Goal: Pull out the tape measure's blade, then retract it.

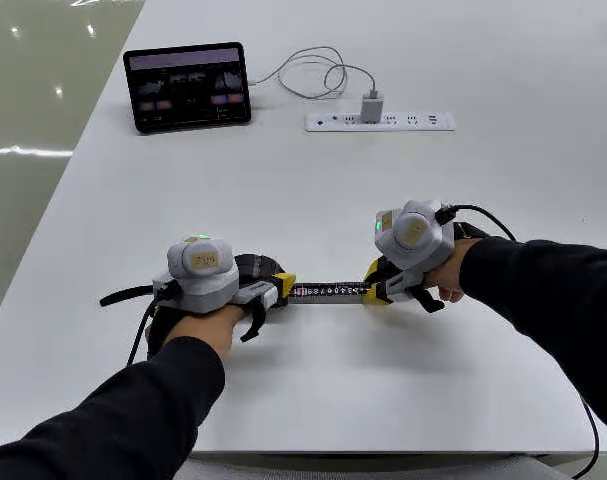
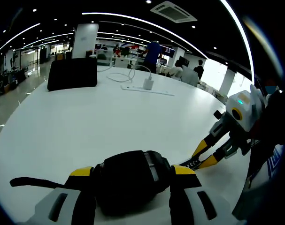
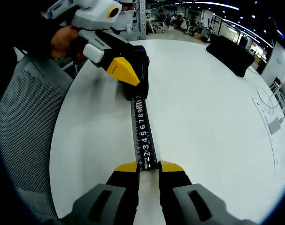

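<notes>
The left gripper clamps the tape measure case between its jaws, while the right gripper's near-shut jaws pinch the tip of the blade, which runs straight ahead to the case.

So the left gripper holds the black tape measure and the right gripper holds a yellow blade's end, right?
No, the blade is black with white numbers, as the right gripper view shows. The left gripper does hold the tape measure, the right gripper the blade's end.

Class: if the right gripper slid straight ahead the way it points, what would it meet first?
Following the blade it grips, the right gripper would most likely meet the tape measure's black case, clamped in the left gripper.
</notes>
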The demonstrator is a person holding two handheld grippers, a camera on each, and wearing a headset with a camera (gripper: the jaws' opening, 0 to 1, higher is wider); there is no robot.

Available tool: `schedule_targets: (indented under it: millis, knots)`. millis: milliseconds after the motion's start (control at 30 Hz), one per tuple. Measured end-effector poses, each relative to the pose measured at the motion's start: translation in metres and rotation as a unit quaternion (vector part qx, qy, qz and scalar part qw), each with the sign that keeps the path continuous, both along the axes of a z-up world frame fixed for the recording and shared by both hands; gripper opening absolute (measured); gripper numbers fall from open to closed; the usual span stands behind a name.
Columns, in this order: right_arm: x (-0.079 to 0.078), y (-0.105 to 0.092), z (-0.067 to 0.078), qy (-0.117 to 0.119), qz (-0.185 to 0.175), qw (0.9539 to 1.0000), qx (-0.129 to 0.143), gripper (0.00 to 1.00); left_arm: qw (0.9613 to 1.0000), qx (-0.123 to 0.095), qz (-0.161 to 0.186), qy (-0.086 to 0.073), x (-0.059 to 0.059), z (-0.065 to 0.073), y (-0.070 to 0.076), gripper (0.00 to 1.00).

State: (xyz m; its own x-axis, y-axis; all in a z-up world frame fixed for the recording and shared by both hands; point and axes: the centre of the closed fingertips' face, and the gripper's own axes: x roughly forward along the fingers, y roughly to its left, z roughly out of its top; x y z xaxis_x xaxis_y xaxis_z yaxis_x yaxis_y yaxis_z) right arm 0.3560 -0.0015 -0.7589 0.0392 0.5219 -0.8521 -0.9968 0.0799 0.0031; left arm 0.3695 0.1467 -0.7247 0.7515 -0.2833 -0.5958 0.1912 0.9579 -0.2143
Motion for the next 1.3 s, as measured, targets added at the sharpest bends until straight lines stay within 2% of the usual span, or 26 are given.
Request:
schedule_targets:
  millis: [867,1300]
  knots:
    - [-0.002,0.018,0.0,-0.007,0.02,0.9998,0.006,0.11,1.0,-0.002,-0.002,0.0,0.0,0.0,0.001,0.59]
    - [-0.003,0.027,-0.001,-0.006,0.018,0.9997,0.012,0.11,1.0,-0.001,-0.002,-0.001,0.0,-0.001,0.002,0.59]
